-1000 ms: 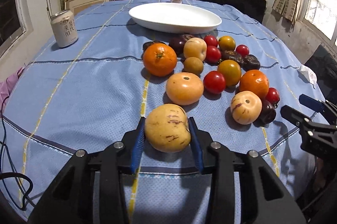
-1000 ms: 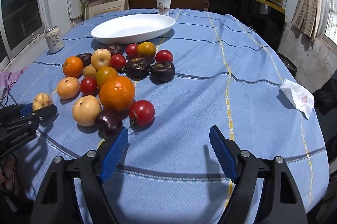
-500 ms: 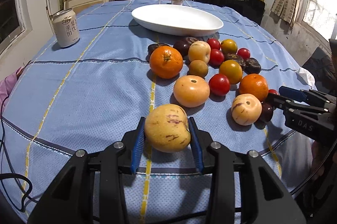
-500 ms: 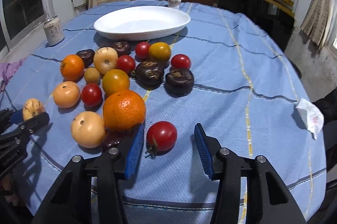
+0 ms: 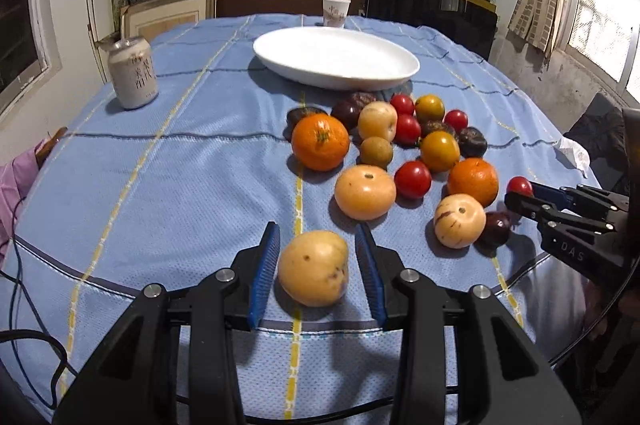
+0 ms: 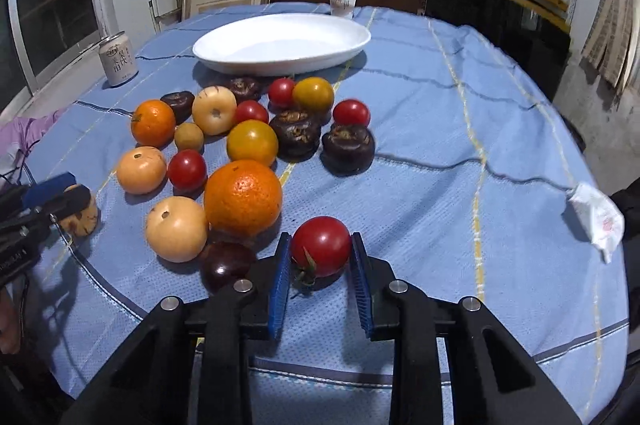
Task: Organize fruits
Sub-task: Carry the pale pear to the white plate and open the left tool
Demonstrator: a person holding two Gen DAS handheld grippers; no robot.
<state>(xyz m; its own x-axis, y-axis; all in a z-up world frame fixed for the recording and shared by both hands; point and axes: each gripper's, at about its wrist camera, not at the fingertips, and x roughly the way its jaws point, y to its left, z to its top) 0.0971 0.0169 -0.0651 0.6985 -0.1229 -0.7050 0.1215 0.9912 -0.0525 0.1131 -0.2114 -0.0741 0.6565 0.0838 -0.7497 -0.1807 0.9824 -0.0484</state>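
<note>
- Left wrist view: the left gripper (image 5: 316,265) has let go; its pads, clamped on the yellow fruit (image 5: 313,273) half a second ago, now stand apart from it, so the fruit rests on the tablecloth (image 5: 180,185) between them, set aside from the pile ahead.
- Right wrist view: the right gripper (image 6: 318,271) has narrowed around the red tomato (image 6: 321,246), which lies between its pads; whether they grip it cannot be told. The white plate (image 6: 280,43) lies far ahead.

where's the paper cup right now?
In both wrist views the paper cup stands upright at the far edge of the table, just behind the white plate, on the opposite side from the fruit pile.
</note>
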